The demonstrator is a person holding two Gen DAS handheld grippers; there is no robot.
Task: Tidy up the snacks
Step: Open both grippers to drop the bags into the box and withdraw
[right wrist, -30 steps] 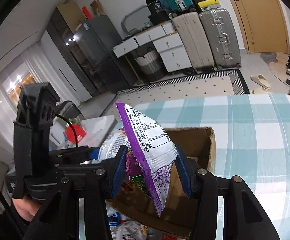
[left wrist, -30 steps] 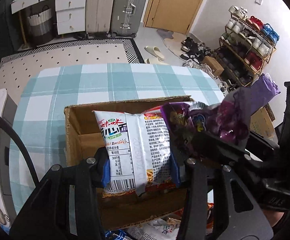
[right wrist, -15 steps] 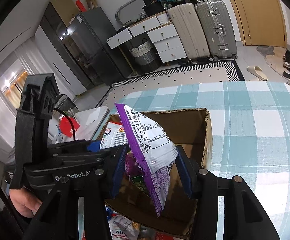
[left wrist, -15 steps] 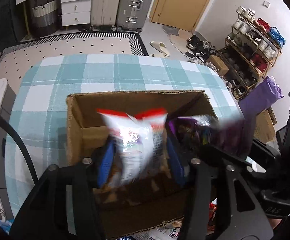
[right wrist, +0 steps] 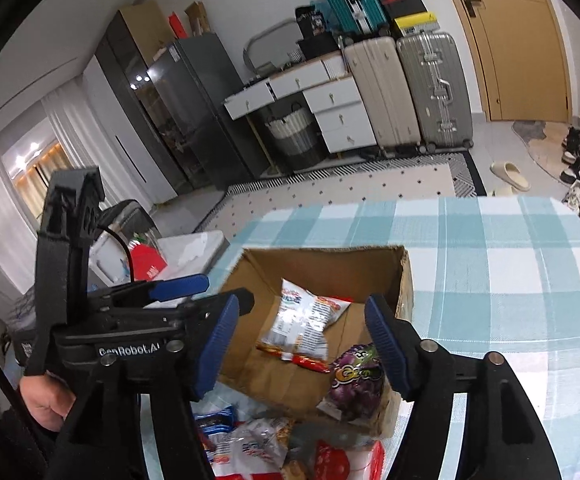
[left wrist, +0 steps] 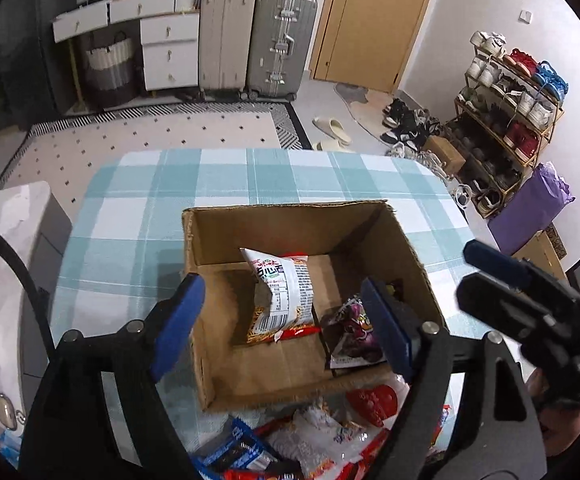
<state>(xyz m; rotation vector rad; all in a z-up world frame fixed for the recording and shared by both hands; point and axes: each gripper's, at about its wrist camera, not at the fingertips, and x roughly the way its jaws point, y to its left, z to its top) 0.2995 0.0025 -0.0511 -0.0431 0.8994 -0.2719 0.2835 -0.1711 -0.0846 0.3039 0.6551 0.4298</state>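
Observation:
An open cardboard box (left wrist: 290,220) stands on the checked tablecloth; it also shows in the right wrist view (right wrist: 322,258). Inside lie a white and red snack bag (left wrist: 282,296) (right wrist: 304,324) and a purple snack bag (left wrist: 354,332) (right wrist: 356,380). My left gripper (left wrist: 280,320) is open and empty above the box's near side. My right gripper (right wrist: 300,344) is open and empty above the box. The right gripper also shows at the right in the left wrist view (left wrist: 530,308). A pile of loose snack bags (left wrist: 302,440) (right wrist: 274,448) lies in front of the box.
The table with the blue checked cloth (left wrist: 218,176) (right wrist: 510,248) extends beyond the box. A white appliance (left wrist: 6,216) stands left of the table. Suitcases (left wrist: 250,40), drawers and a shoe rack (left wrist: 510,108) stand across the room.
Both grippers opened and let go of their bags. The white and red bag and the purple bag dropped into the box. Both grippers pulled back and up.

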